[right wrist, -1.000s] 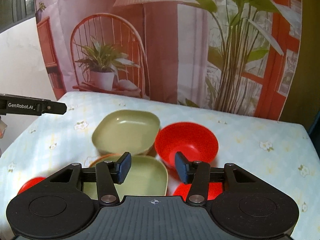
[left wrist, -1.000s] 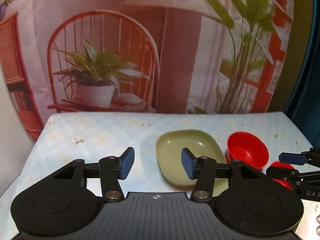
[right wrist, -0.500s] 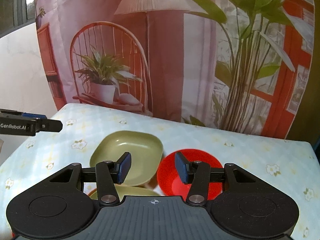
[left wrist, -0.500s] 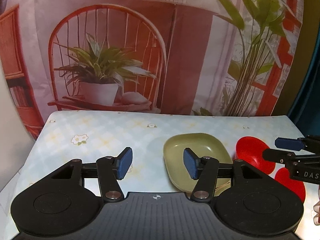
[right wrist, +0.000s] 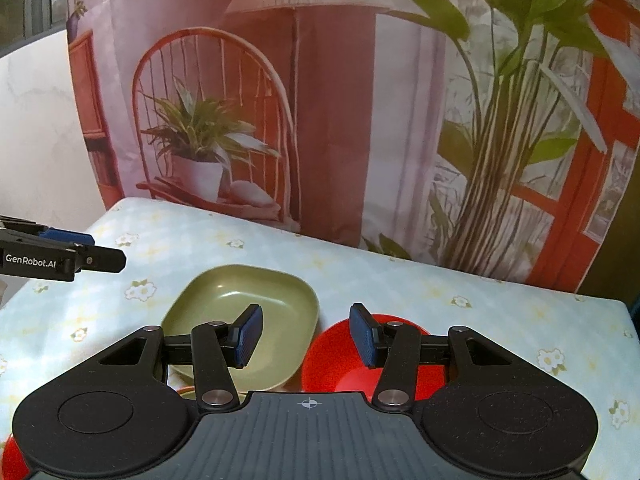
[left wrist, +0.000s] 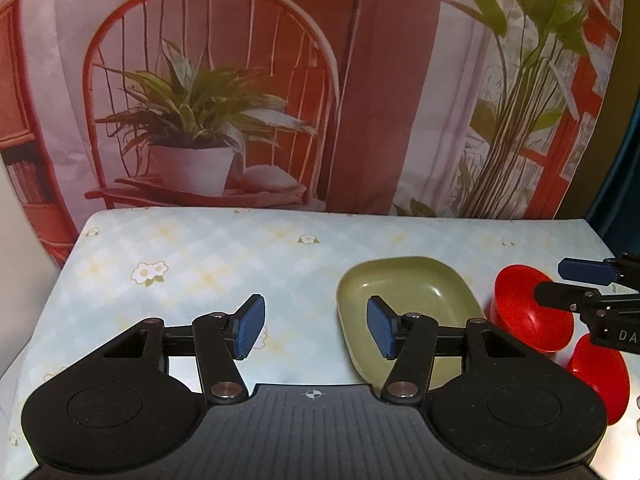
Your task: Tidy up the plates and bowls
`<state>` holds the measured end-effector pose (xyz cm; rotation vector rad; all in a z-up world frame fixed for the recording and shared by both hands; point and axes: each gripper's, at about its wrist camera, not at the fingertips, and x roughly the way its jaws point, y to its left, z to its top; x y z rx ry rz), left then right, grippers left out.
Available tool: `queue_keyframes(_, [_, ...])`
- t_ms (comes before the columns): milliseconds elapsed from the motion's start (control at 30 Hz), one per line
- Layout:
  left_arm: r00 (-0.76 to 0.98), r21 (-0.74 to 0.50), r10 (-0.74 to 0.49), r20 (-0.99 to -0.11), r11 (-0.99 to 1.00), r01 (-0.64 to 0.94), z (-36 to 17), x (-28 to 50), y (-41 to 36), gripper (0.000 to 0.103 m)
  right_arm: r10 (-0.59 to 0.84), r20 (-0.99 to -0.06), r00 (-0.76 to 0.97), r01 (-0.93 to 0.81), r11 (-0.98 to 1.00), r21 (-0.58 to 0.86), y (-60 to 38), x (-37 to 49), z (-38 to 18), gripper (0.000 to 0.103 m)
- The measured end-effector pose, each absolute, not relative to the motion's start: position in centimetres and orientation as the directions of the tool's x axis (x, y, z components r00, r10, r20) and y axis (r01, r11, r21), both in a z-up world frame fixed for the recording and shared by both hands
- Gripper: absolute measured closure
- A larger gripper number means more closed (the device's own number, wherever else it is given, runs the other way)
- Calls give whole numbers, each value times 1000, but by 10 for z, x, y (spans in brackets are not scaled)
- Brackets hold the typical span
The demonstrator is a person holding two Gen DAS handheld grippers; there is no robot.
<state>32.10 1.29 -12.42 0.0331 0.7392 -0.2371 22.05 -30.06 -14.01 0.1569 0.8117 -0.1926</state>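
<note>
The green square dish sits on the flowered tablecloth with a red bowl just beside it on the right, and another red bowl lies nearer us. We hold our left gripper and right gripper above them, jaws apart, nothing between the pads. We judge we are at the approach step; next we need to lower one gripper over a rim and close.

1. A staged home-style set: a printed fabric backdrop showing a wicker chair, potted plant and lamp hangs at the far edge.
2. Pale checked, flower-patterned cloth covers the desk.
</note>
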Motion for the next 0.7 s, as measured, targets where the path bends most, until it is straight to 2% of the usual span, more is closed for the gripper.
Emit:
queue_keyframes(267, [665,-90,-240,-707,963,252,-147,337,6,45,-97,-760,643,222,973,64,-304,233,-157,60])
queue_keyframes(433, [614,-113,-264,-744,955,274,-167,345,-1,45,-55,-784,619,185,980,77,-296,246,-170,72])
queue_keyframes(500, [597,-110,-263,-758,954,280,-175,347,-4,51,-20,-797,604,177,978,110,-292,250,-176,79])
queue_keyframes(700, [567,-120,-274,-777,948,294,-188,351,-8,59,21,-825,565,206,965,165,-295,253,-189,81])
